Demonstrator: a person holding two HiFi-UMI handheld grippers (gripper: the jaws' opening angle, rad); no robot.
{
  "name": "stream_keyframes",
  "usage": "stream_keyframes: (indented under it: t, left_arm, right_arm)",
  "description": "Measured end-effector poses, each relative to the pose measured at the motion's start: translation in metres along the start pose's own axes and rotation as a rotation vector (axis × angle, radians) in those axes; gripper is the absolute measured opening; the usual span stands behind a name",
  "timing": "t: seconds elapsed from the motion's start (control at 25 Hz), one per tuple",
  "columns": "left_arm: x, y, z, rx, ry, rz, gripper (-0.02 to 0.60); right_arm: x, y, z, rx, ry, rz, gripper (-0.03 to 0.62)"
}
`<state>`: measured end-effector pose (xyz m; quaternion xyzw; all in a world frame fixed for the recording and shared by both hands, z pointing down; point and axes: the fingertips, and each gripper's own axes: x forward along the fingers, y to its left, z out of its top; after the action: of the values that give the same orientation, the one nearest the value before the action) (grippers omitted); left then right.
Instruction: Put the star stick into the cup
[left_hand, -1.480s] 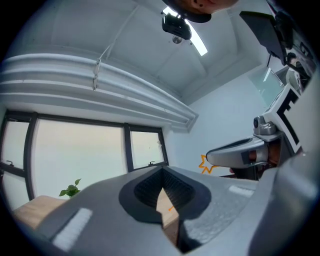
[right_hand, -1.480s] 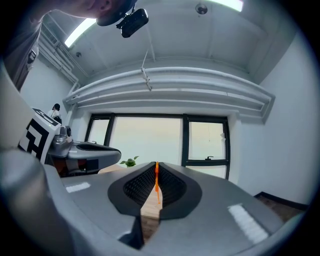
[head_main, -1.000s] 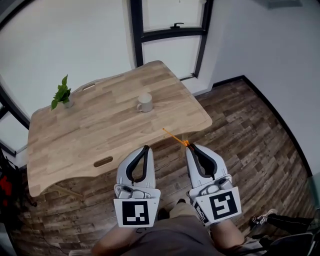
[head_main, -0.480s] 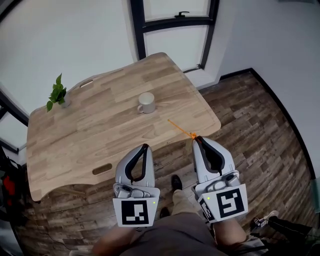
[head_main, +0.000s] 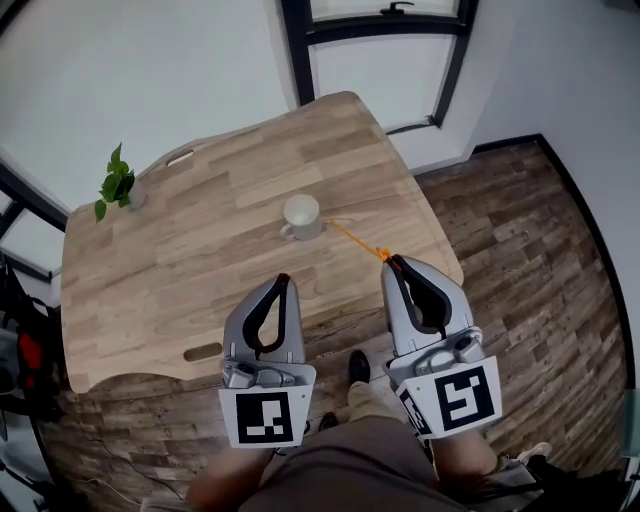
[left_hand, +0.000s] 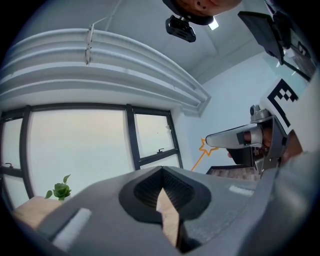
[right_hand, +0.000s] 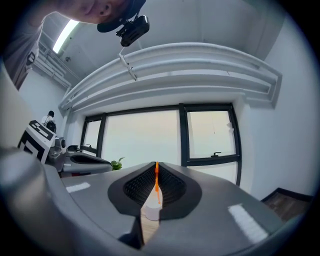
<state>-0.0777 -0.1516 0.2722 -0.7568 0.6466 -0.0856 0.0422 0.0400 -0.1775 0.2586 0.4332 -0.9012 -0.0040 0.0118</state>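
Your right gripper (head_main: 391, 263) clamps stick (head_main: 356, 241), far end beside cup (head_main: 301, 216); left gripper (head_main: 282, 283) closed, empty.

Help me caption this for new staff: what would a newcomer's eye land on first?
The thin orange star stick, pinched in the right gripper, slants over the wooden table towards the white cup near the table's middle. Next come the small green plant at the far left corner and the left gripper, shut and empty.
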Motion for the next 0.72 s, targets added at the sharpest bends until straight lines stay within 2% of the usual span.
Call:
stream_keyframes:
  t: [0.4,0.72]
  left_arm:
    - [0.055,0.011,0.015,0.016,-0.006,0.109,0.002]
    - [0.068,0.029,0.02,0.021,-0.021,0.191,0.0]
  right_arm:
    - [0.064,-0.023,-0.003,0.001,0.013,0.173,0.043]
    - [0.097,-0.02,-0.001,-0.03,0.011,0.267,0.044]
